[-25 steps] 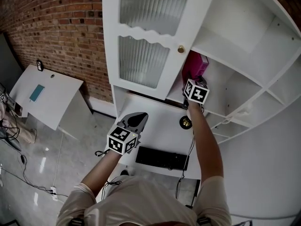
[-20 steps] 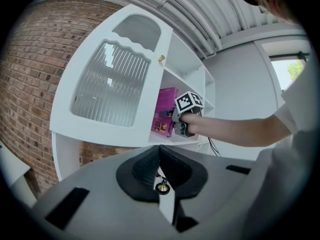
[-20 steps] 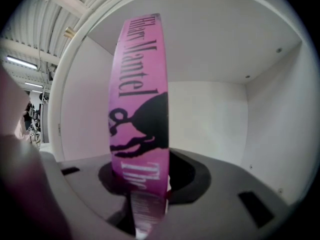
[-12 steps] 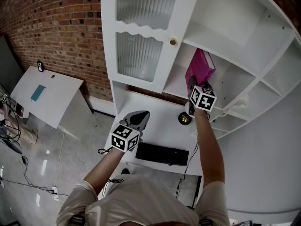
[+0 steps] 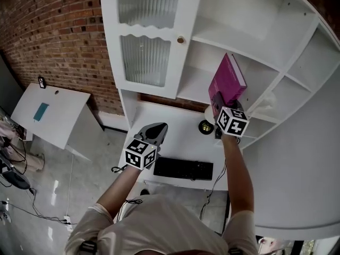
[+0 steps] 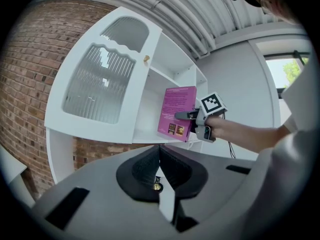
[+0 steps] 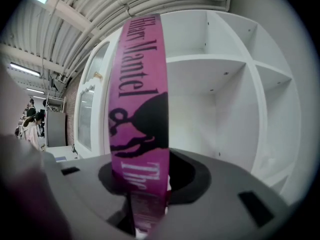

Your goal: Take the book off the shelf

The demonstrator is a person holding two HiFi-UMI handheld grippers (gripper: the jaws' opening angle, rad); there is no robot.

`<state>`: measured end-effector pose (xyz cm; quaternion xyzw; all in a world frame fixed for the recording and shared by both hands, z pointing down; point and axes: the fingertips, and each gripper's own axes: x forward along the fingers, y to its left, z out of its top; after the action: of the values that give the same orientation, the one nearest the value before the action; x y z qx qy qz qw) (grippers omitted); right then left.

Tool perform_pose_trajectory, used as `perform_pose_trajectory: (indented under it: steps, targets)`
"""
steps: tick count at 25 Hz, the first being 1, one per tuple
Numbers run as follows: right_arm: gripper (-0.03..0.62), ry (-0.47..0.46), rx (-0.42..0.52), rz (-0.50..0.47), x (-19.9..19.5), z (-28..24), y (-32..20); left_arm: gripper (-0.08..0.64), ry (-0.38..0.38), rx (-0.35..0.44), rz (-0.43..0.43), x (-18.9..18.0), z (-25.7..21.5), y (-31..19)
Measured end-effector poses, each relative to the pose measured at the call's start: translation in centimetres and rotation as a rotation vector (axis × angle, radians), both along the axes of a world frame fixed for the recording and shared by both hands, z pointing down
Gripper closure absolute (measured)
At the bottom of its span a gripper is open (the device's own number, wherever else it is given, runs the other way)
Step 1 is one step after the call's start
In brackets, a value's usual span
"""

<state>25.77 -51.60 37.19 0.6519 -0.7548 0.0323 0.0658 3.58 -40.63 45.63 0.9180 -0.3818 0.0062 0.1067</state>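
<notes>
We are gripping the magenta book (image 5: 227, 81) upright, with the right gripper (image 5: 217, 100) clamped on its spine, at the near edge of the white shelf unit (image 5: 249, 31). We are recommending a level pull that avoids the door (image 5: 146, 57) on the left. The left gripper (image 5: 158, 127) is idling empty, jaws together. Whether the book's bottom edge is clearing the shelf board is staying unclear.

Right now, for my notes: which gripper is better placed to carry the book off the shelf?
Right: the right gripper grips the pink book; the left gripper is shut, empty, apart.
</notes>
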Motion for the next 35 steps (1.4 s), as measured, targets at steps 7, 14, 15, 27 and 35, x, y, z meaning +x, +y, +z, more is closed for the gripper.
perform_pose_trajectory:
  steps: [7,14,15,27,35]
  targets:
    - [0.449,-0.001,0.009,0.001,1.3,1.0,5.0,0.565,-0.004,0.005,0.017,0.7,0.2,0.4]
    - [0.449,-0.014,0.016,0.019,2.3,2.6,9.4,0.565,-0.016,0.006,0.009,0.3,0.6,0.4]
    - [0.449,-0.014,0.015,0.019,2.4,2.9,9.9,0.565,-0.015,0.006,0.007,0.2,0.6,0.3]
    - [0.449,-0.054,-0.013,0.012,2.2,6.2,14.8,0.565,-0.05,0.042,-0.027,-1.1,0.4,0.9]
    - [0.449,-0.087,-0.036,0.026,2.3,8.2,16.8,0.565,-0.066,0.061,-0.054,-2.1,0.5,1.0]
